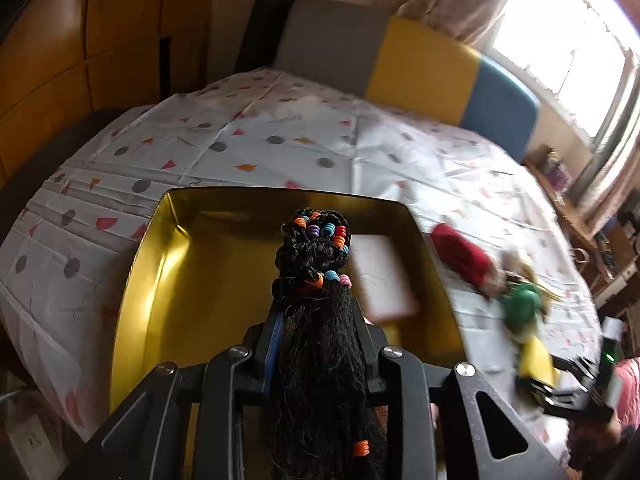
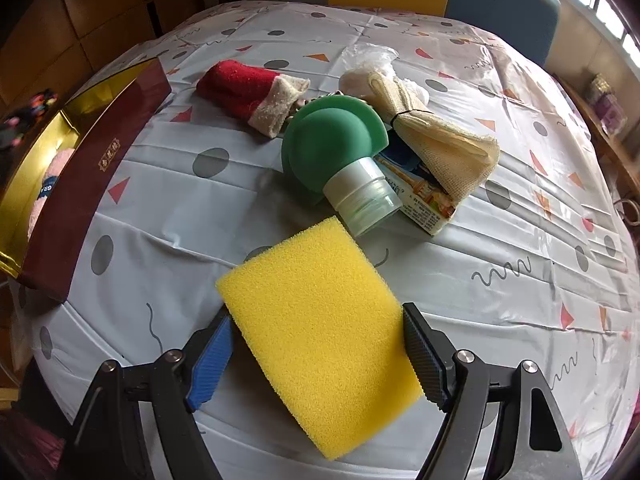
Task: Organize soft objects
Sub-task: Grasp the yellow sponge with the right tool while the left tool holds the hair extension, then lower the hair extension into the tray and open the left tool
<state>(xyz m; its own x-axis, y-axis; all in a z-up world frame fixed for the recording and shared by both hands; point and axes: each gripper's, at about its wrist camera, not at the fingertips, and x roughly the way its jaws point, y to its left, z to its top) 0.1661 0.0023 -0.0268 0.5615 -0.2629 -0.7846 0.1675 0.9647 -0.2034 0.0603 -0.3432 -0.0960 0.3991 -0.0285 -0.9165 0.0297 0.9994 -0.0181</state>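
Left gripper (image 1: 316,320) clamped on black braided hair bundle (image 1: 320,300) with coloured beads, held over gold-lined box (image 1: 160,280). Right gripper (image 2: 320,344) jaws apart, straddling yellow sponge (image 2: 320,320) flat on patterned tablecloth (image 2: 500,300); whether pads touch it, cannot tell. Beyond sponge: green silicone bottle (image 2: 336,148), red sock (image 2: 248,88), cream mesh cloth (image 2: 440,136). Box (image 2: 92,168) to left.

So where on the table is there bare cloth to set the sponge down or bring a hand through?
Free: the cloth between the dark red box and the green silicone bottle, and the wide stretch right of the mesh bundle. Crowded: the red sock, bottle, bundle and small carton bunch together beyond the yellow sponge.
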